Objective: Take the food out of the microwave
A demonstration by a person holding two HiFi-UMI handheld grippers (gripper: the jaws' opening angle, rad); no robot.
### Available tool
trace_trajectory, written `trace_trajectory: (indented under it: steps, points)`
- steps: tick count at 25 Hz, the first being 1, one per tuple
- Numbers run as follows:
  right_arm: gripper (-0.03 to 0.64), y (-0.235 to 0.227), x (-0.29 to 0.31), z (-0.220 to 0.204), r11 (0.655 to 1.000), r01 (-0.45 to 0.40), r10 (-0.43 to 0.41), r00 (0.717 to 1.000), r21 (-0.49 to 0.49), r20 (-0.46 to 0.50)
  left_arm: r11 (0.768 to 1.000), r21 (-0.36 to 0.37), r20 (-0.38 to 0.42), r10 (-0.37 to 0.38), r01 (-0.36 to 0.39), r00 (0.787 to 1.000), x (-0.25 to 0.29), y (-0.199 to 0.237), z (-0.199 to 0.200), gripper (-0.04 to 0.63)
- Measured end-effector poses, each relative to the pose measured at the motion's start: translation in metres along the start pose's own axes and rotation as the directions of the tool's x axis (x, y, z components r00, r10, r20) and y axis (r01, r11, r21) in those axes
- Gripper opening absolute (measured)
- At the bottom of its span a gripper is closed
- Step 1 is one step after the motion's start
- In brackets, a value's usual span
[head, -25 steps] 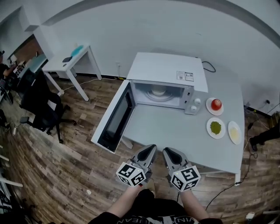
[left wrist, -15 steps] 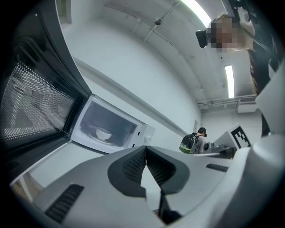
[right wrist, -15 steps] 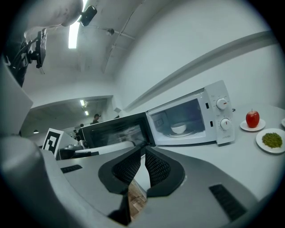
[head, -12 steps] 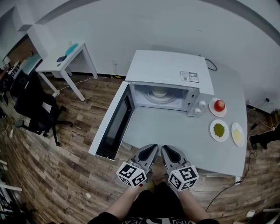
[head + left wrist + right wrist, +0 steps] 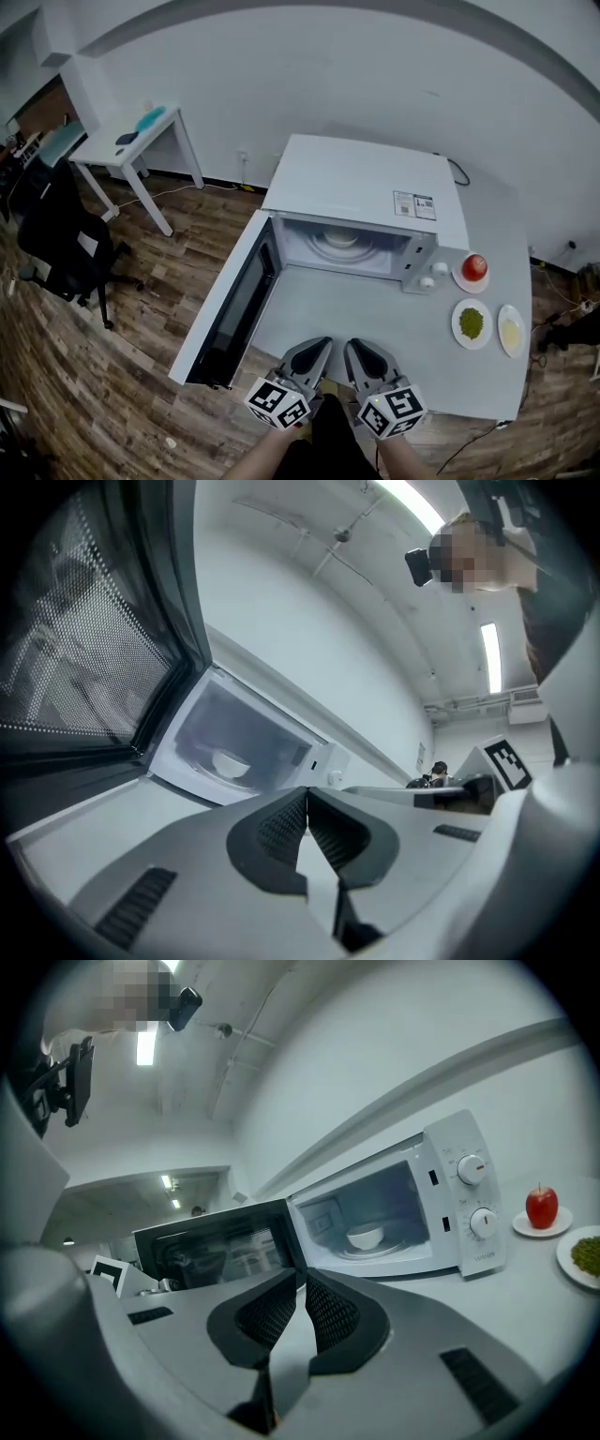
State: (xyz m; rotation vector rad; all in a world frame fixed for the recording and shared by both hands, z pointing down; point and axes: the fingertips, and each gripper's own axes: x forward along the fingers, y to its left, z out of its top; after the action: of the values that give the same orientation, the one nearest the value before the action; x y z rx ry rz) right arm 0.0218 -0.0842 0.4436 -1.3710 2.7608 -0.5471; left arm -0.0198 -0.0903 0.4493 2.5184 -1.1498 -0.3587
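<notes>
A white microwave stands on the grey table with its door swung wide to the left. Inside on the turntable sits a white bowl, also visible as the bowl in the right gripper view and the bowl in the left gripper view. My left gripper and right gripper hover side by side over the table's near edge, well short of the oven. Both are shut with nothing between the jaws.
Right of the microwave stand a plate with a red apple, a plate of green food and a plate of yellow food. A white side table and a black office chair are at the left on the wood floor.
The view has closed in on the microwave, which now appears larger and lower in the head view. Both grippers stay side by side and shut, a little lower in the picture.
</notes>
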Motion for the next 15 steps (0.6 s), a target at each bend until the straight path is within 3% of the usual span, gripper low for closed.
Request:
trace_trajectory:
  steps: [15]
  points:
    - [0.049, -0.049, 0.067, 0.016, 0.999, 0.021, -0.021, 1.0, 0.037, 0.004, 0.999, 0.043, 0.025, 0.019, -0.02, 1.0, 0.053, 0.041, 0.016, 0.009]
